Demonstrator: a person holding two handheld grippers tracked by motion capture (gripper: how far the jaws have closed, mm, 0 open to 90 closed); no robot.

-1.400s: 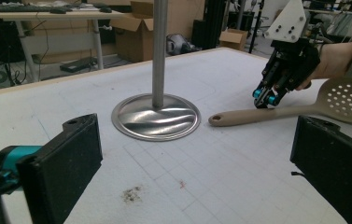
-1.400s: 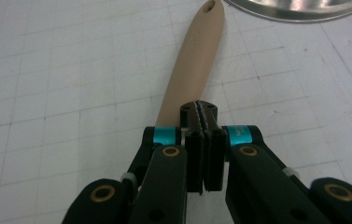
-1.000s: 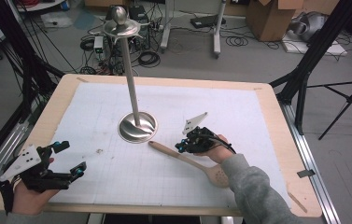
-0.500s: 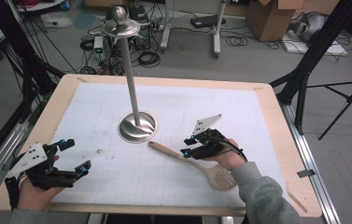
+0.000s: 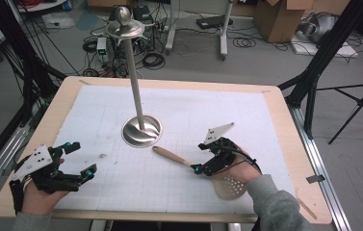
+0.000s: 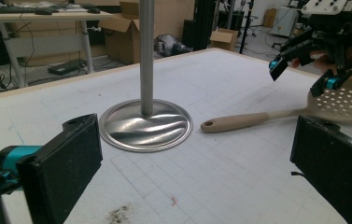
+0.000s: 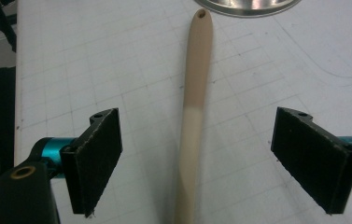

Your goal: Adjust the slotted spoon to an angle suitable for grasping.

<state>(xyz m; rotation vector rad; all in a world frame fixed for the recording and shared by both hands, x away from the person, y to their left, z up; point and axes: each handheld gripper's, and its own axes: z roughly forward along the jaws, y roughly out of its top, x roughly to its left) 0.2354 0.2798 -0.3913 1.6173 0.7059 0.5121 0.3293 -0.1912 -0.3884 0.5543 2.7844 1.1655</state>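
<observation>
Right jaws: right gripper [image 5: 207, 162] has just been opening, pads now spread wide, the spoon's handle lying free between them.
Spoon: slotted spoon [image 5: 196, 167] flat on the table [image 5: 285, 125], toward the near right corner, handle tip beside the stand [image 5: 141, 131].
Meaning: looks like a release, spoon set down.
Since earlier: the right gripper has pulled back along the handle toward the bowl.
Left jaws: left gripper [image 5: 73, 159] spread, empty, near left corner.
</observation>
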